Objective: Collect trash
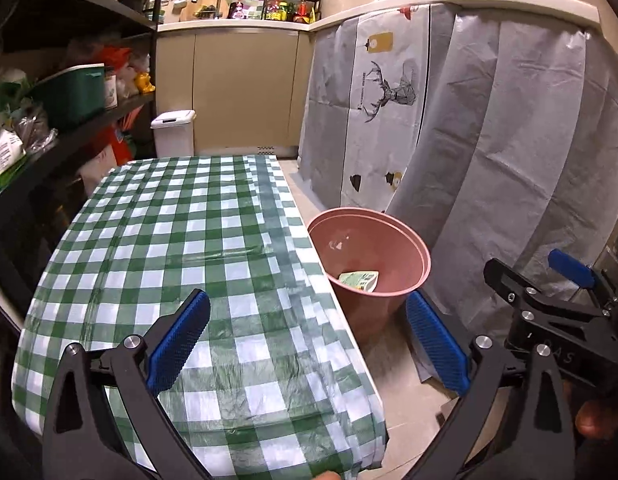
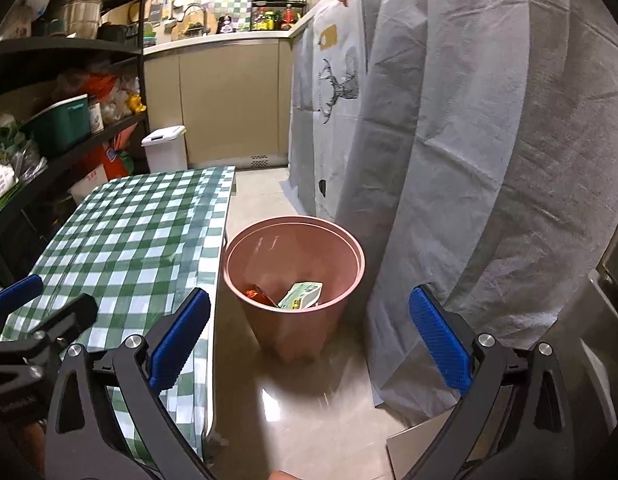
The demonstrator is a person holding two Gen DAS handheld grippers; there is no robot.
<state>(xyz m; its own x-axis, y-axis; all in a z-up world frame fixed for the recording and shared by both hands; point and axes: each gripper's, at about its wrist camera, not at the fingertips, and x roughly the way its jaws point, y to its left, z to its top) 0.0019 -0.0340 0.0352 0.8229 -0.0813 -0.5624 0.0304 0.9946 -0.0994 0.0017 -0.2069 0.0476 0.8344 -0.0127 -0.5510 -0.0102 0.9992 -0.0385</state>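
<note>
A pink bin (image 1: 389, 264) stands on the floor just right of the table; it also shows in the right wrist view (image 2: 297, 320). Inside lie a green-and-white packet (image 2: 303, 296) and an orange wrapper (image 2: 257, 294); the left wrist view shows only the packet (image 1: 360, 280). My left gripper (image 1: 307, 344) is open and empty above the table's near right edge. My right gripper (image 2: 309, 342) is open and empty above the floor, short of the bin. The right gripper also appears at the right of the left wrist view (image 1: 549, 280), and the left gripper at the left of the right wrist view (image 2: 45, 304).
The table has a green-and-white checked cloth (image 1: 181, 240). Dark shelves (image 1: 61, 120) with boxes and bags stand to the left. A white lidded bin (image 1: 173, 132) stands beyond the table. Grey sheets (image 1: 489, 140) hang over the counter on the right. Beige cabinets (image 1: 237, 88) close the far end.
</note>
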